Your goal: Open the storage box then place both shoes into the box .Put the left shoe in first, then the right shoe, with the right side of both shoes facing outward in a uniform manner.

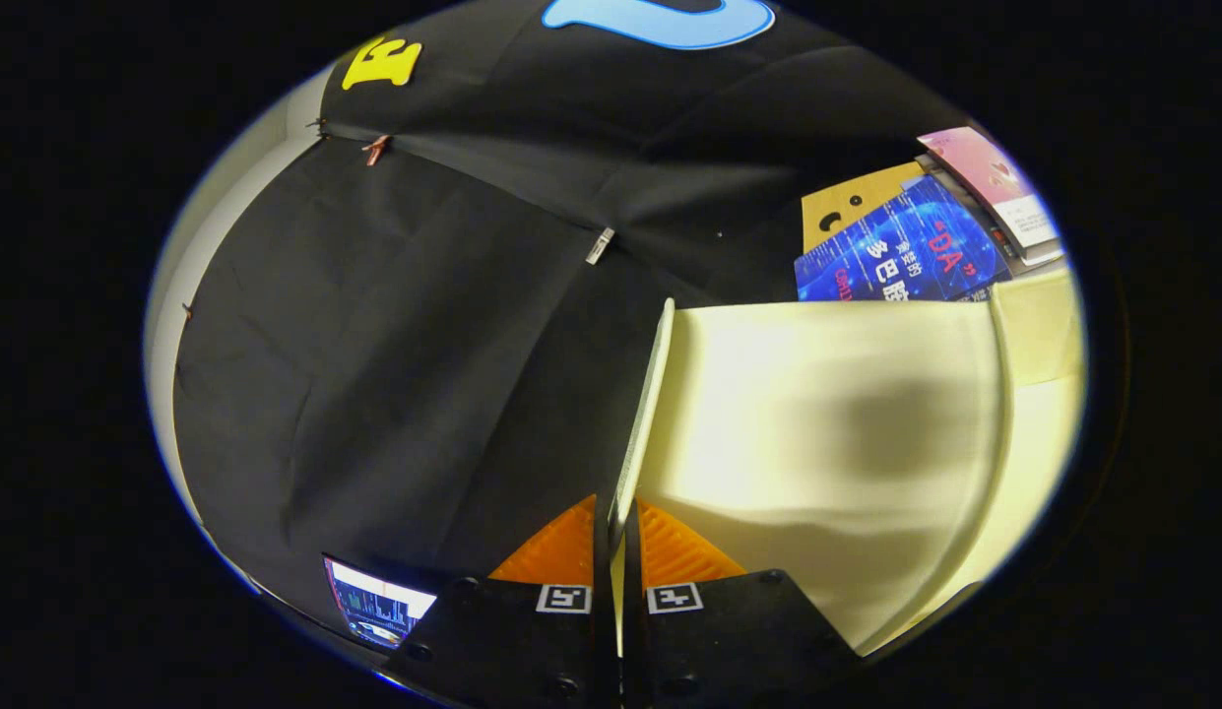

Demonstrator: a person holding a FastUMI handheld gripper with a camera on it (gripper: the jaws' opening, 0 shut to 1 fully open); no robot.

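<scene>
Nearest, the gripper [617,551] has its two fingers drawn close together, both pressing on the thin edge of one cream panel, the lid [642,414] of the storage box [827,433], which runs edge-on away from the fingers. To the right of that panel lies the box's pale cream inner surface, curved and shadowed at its middle; nothing can be seen lying on the part that shows, and whether it is the box's floor or the lid's underside cannot be told. Low to the left of the fingers glows one small screen [374,603]. Beyond the box's far rim stand one brown cardboard piece [847,202], one blue printed book [906,258] and one pink-covered book [990,182]. Farthest, the black cloth wall [394,325] hangs behind, pinned by three small clips [600,245].
</scene>
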